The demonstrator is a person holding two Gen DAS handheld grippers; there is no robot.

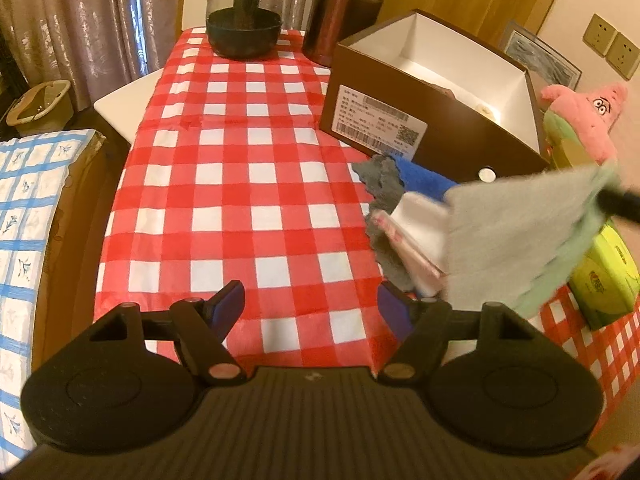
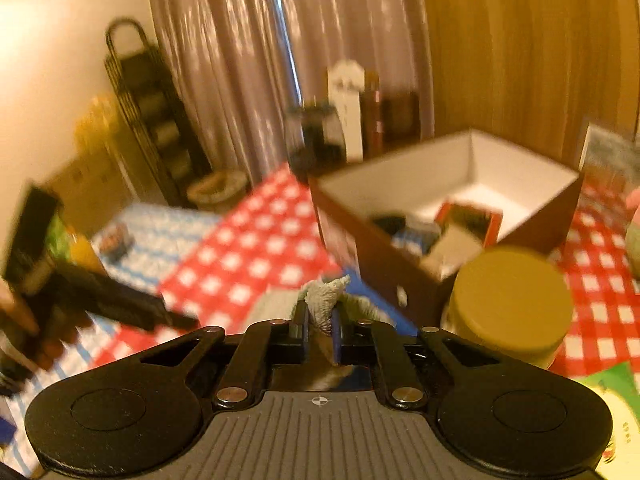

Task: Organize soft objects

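My left gripper (image 1: 311,300) hangs open over the red-checked tablecloth (image 1: 240,184), nothing between its blue pads. At the right lies a pile of soft things: a dark grey rag (image 1: 380,176), a blue cloth (image 1: 420,178) and a white packet (image 1: 420,232). Above the pile hangs a grey-green cloth (image 1: 512,232), lifted by my right gripper (image 1: 604,196) at the frame's edge. In the right wrist view that gripper (image 2: 320,324) is shut on the cloth (image 2: 326,296), a fold sticking up between the pads. Behind stands a brown box (image 1: 460,148) (image 2: 420,176) with a white inside, open at the top. A pink star plush (image 1: 592,116) sits right of it.
A glass jar with a dark base (image 1: 244,20) and a brown canister (image 1: 344,4) stand at the table's far end. A yellow-green tin (image 1: 604,280) and a yellow-lidded jar (image 2: 508,304) sit near the pile. A blue-checked surface (image 1: 24,220) lies left of the table.
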